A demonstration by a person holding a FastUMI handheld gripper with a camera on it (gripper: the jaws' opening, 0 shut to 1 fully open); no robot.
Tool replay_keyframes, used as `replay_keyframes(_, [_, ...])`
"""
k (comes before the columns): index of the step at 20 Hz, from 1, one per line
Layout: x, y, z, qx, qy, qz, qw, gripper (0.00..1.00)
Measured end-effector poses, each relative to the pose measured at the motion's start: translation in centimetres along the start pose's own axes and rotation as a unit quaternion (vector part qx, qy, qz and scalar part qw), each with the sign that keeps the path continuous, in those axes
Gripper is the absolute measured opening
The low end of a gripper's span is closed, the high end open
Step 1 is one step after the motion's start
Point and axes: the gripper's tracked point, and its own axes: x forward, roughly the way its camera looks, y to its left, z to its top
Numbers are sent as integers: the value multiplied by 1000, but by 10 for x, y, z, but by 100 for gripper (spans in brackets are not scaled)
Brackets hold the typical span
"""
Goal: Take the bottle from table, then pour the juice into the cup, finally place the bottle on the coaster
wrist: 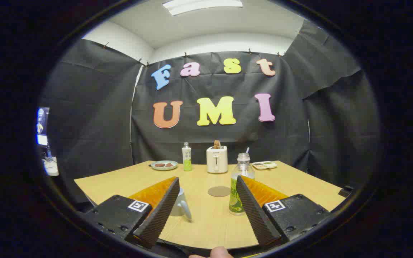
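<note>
Gripper [207,199]: fingers spread wide, nothing between them but bare table [210,222]. We hold it low over the near edge of the tabletop, looking across.

Gripper view, near to far. The bottle [241,179] stands upright just beside the right finger, partly hidden behind it, cap off as far as we can tell, with a little liquid low inside. The cup [181,206], handle turned toward us, sits tucked behind the left finger. The coaster [219,191] lies flat between the two, a little beyond the fingertips. Farther back: a toaster [217,159], a second small bottle [186,157] with green liquid, a plate [164,165] and a small tray [264,165] along the wall side.

Risks, as we judge them:
- The bottle is off to the right of the gap, not centred in it. Pushing straight ahead would likely catch it with the right finger and tip it; open-necked, it would spill.
- Swinging right to centre it sweeps the left finger past the cup, which could be knocked.
- The bottle looks light and tall, so a high or one-sided pinch could twist it.
- Two bottles on the table; we want the near one.
</note>
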Motion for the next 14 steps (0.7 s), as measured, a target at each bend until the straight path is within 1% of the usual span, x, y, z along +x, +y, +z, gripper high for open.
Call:
replay_keyframes(7, [6, 12, 10, -1, -17, 1, 1000, 100])
replay_keyframes(14, [6, 15, 14, -1, -19, 1, 1000, 100])
